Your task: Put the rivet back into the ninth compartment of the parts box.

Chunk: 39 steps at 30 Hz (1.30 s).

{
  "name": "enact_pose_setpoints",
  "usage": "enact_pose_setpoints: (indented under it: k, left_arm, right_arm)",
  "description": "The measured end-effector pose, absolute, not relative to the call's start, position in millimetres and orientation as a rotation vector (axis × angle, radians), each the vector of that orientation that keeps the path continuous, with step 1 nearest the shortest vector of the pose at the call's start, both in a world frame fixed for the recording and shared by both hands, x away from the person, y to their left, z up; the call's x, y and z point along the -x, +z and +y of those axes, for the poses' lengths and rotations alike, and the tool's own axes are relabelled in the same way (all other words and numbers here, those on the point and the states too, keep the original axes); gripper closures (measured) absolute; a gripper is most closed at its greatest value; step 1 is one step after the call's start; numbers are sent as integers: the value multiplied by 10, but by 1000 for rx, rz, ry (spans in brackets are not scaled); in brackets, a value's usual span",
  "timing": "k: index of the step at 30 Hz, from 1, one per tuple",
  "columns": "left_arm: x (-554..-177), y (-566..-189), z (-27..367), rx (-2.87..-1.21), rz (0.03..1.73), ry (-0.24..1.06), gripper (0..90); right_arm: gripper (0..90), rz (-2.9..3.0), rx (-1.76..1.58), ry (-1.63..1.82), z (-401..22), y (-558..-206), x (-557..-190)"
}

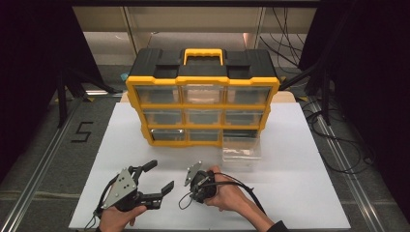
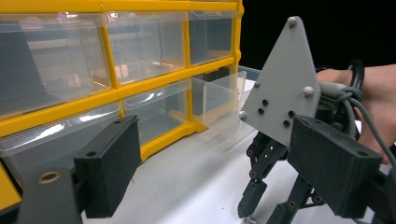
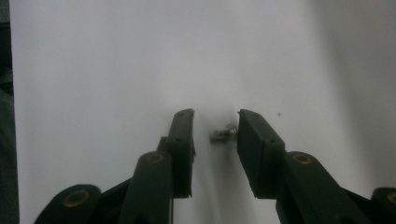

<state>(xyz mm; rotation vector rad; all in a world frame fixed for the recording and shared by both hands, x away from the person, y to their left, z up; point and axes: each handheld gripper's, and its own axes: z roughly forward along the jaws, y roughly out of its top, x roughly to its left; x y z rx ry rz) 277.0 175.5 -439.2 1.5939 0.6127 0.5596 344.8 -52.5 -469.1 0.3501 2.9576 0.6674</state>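
The right gripper (image 3: 215, 133) points down at the white table (image 1: 300, 193), its jaws parted around a small metal screw (image 3: 220, 135) that rests near one jaw, not yet clamped. The left gripper (image 1: 153, 179), at 9 o'clock of it, gapes empty. At 12 o'clock stands the yellow organizer (image 1: 203, 104); one clear drawer (image 1: 241, 151) lies pulled out, probably the screw's destination.

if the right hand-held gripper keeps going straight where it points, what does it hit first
Probably the small screw lying between the right hand-held gripper's open jaws, then the white table just beneath; depth is hard to judge.
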Motion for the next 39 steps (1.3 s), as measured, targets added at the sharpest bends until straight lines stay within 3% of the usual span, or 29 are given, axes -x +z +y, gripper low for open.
enact_pose_setpoints:
  k: [13,20,39]
  left_arm:
    - [-2774,-4395,1749,-1594,613,555,168]
    - [-2773,-4397,1752,-1595,613,555,169]
    - [-2772,-4394,1755,-1595,613,558,168]
  right_arm:
    - [699,2986,-475,689,-507,-4690,-3550]
    - [623,2973,-472,689,-466,-4695,-3577]
    - [819,2955,-521,664,-443,-4686,-3619]
